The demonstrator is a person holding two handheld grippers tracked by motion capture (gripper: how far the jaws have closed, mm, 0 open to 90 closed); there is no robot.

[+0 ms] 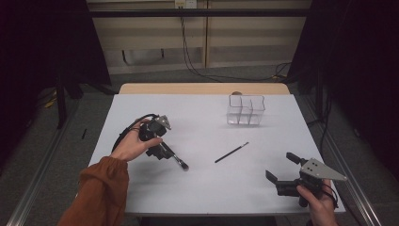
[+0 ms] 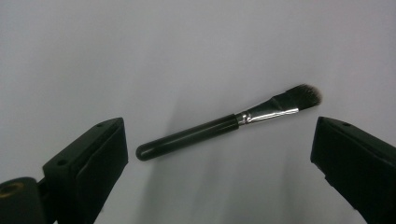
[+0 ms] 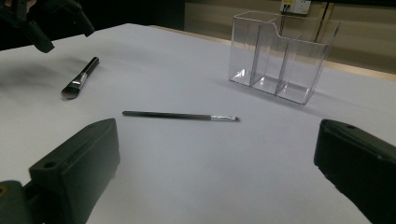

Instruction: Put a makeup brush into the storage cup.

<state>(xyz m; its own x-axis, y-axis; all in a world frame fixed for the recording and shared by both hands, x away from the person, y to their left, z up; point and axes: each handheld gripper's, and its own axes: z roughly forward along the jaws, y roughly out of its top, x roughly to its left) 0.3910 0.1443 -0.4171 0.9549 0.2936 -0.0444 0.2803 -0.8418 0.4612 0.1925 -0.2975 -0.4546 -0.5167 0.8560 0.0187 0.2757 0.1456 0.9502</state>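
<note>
A flat makeup brush (image 1: pixel 177 161) (image 2: pixel 219 127) with a black handle and silver ferrule lies on the white table. My left gripper (image 1: pixel 162 150) (image 2: pixel 219 142) hangs open just above it, jaws spread to either side of the brush without touching it. A thin black liner brush (image 1: pixel 231 152) (image 3: pixel 180 115) lies near the table's middle. My right gripper (image 1: pixel 280 165) (image 3: pixel 218 135) is open and holds nothing at the front right, pointing toward the thin brush. The right gripper view also has the flat brush (image 3: pixel 79 78) at far left, below the left gripper (image 3: pixel 63 30).
A clear plastic organizer (image 1: pixel 246 110) (image 3: pixel 280 53) with several compartments stands at the back right of the white table (image 1: pixel 202 188). A strip of wood edges the table's far side (image 1: pixel 202 88). Cables run across the floor beyond it.
</note>
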